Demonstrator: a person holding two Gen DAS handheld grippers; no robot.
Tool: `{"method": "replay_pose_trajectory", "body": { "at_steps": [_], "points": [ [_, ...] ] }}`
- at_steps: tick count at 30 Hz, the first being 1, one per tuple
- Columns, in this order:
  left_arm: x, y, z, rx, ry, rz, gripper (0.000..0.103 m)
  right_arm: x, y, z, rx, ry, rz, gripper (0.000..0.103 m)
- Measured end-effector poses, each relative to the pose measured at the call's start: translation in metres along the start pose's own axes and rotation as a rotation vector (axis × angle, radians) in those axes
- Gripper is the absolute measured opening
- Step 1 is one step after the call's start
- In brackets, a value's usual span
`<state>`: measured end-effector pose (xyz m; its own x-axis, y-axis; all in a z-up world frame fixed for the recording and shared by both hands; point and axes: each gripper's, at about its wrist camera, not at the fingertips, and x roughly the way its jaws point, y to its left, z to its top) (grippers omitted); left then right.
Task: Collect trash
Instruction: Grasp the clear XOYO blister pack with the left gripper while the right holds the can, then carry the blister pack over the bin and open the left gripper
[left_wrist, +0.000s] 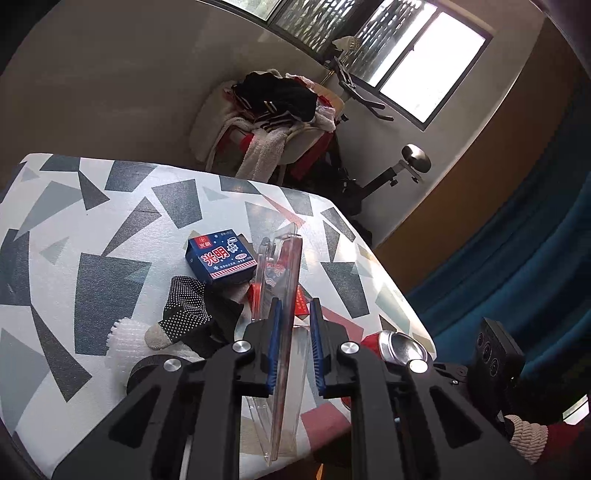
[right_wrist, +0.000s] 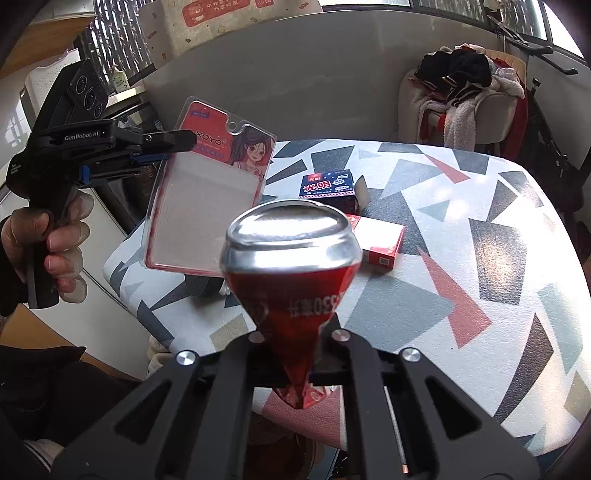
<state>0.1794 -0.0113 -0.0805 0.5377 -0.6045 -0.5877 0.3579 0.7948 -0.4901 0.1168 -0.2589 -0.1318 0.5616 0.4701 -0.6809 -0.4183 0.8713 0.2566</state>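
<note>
My left gripper (left_wrist: 295, 302) is shut on a clear plastic blister pack (left_wrist: 280, 258), seen edge-on between its blue pads. In the right wrist view a hand lifts that gripper (right_wrist: 177, 147) at the left, above the table edge, and the blister pack (right_wrist: 207, 192) shows a red card with a cartoon figure. My right gripper (right_wrist: 297, 343) is shut on a crushed red drink can (right_wrist: 291, 251), silver end facing the camera. The can (left_wrist: 395, 345) also shows low right in the left wrist view.
On the patterned table cloth (right_wrist: 461, 258) lie a blue box (left_wrist: 221, 260), a red and white box (right_wrist: 376, 242), a black dotted glove (left_wrist: 184, 310), white foam netting (left_wrist: 125, 339) and a black round lid (left_wrist: 147, 373). A chair piled with clothes (left_wrist: 273, 110) stands behind.
</note>
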Motion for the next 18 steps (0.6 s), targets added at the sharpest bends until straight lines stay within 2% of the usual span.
{"method": "replay_pose_trajectory", "body": {
  "at_steps": [5, 11, 18],
  "points": [
    [-0.028, -0.011, -0.035, -0.002, -0.032, -0.05, 0.015, -0.01, 0.006, -0.005, 0.001, -0.009, 0.001, 0.009],
    [-0.062, -0.016, -0.109, 0.007, -0.058, -0.146, 0.015, -0.021, 0.019, -0.014, -0.023, -0.01, 0.009, 0.009],
    [-0.08, 0.005, -0.183, -0.085, -0.025, -0.065, 0.015, -0.025, 0.033, -0.032, -0.046, 0.012, 0.022, 0.009]
  ]
}}
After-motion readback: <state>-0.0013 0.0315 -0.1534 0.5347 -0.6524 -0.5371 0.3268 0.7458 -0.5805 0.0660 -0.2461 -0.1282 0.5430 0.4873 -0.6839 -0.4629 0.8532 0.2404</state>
